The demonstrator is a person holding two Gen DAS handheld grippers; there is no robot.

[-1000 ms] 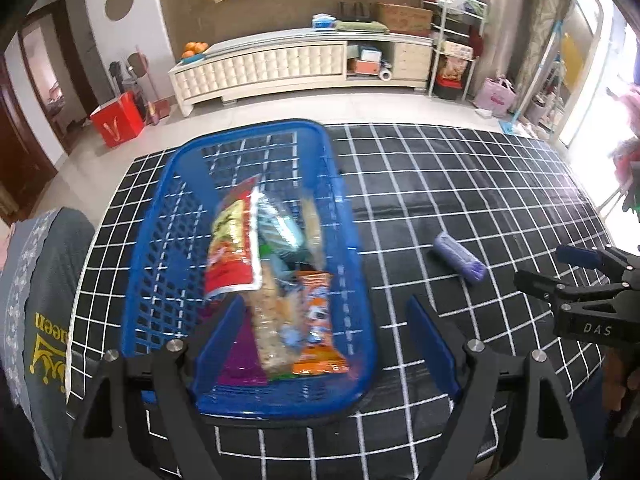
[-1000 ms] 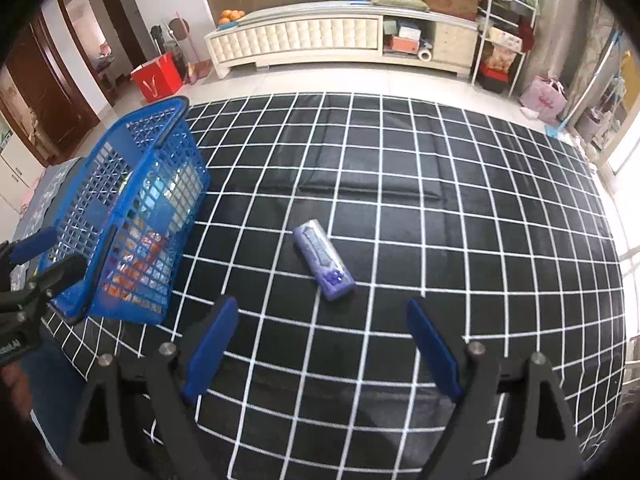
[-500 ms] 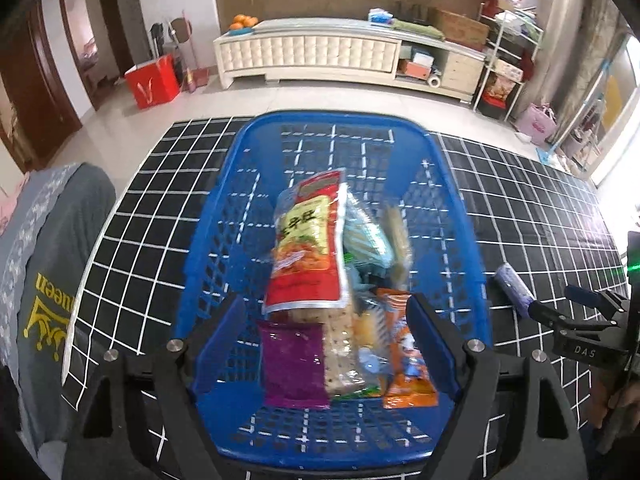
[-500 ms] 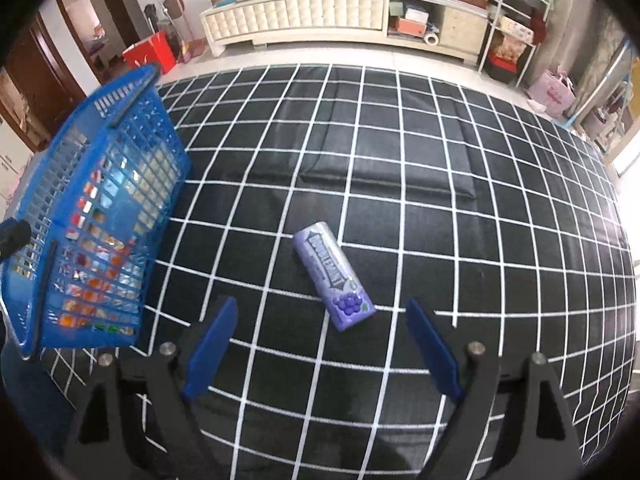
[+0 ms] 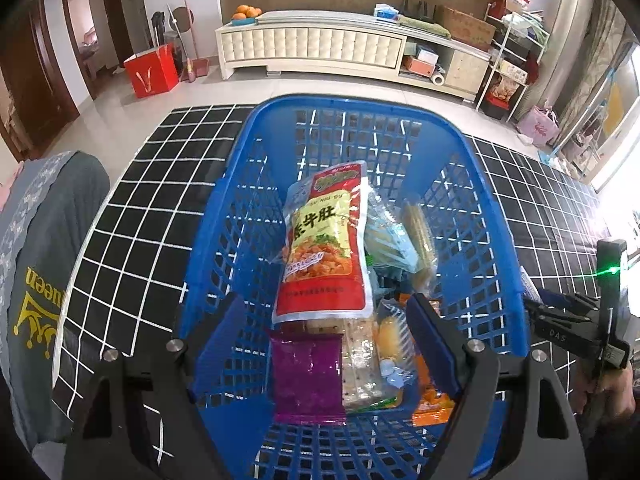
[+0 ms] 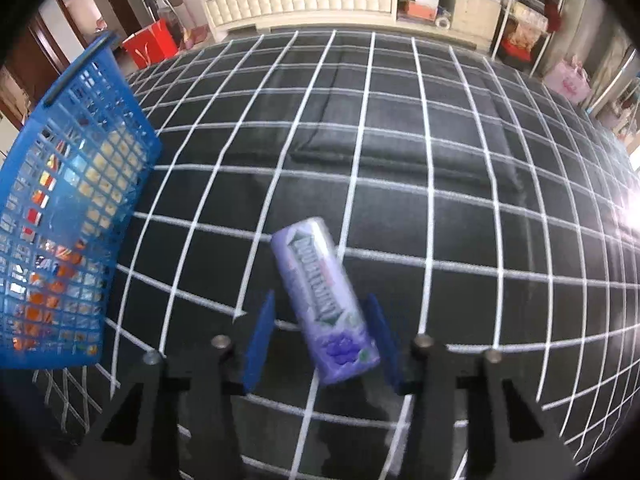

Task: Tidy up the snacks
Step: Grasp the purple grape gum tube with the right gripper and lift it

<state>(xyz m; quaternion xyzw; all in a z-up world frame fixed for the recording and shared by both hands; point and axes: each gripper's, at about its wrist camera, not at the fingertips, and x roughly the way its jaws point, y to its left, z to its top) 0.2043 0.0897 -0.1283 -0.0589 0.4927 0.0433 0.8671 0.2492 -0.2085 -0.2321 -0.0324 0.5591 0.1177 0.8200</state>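
Observation:
A blue plastic basket [image 5: 352, 104] on the black grid mat holds several snack packs: a red-and-yellow pouch [image 5: 324, 244], a purple packet [image 5: 306, 376], an orange one [image 5: 432, 404]. My left gripper [image 5: 324, 304] hovers over the basket's near end, open, with nothing between its fingers. In the right wrist view a purple candy pack [image 6: 324, 300] lies slantwise on the mat. My right gripper [image 6: 320, 302] is low around it and its jaws are closing. The right pad sits at the pack's edge; a gap remains on the left.
The basket [image 6: 80, 92] stands left of the purple pack. A person's grey sleeve [image 5: 44, 272] is at the left of the mat. The right gripper [image 5: 560, 316] shows beside the basket's right wall. Beyond the mat are tiled floor, a white cabinet [image 5: 320, 48] and a red bag [image 5: 152, 70].
My left gripper has shifted left to sit over the basket's middle. The right gripper has come down over the purple pack, and its jaws have narrowed around it.

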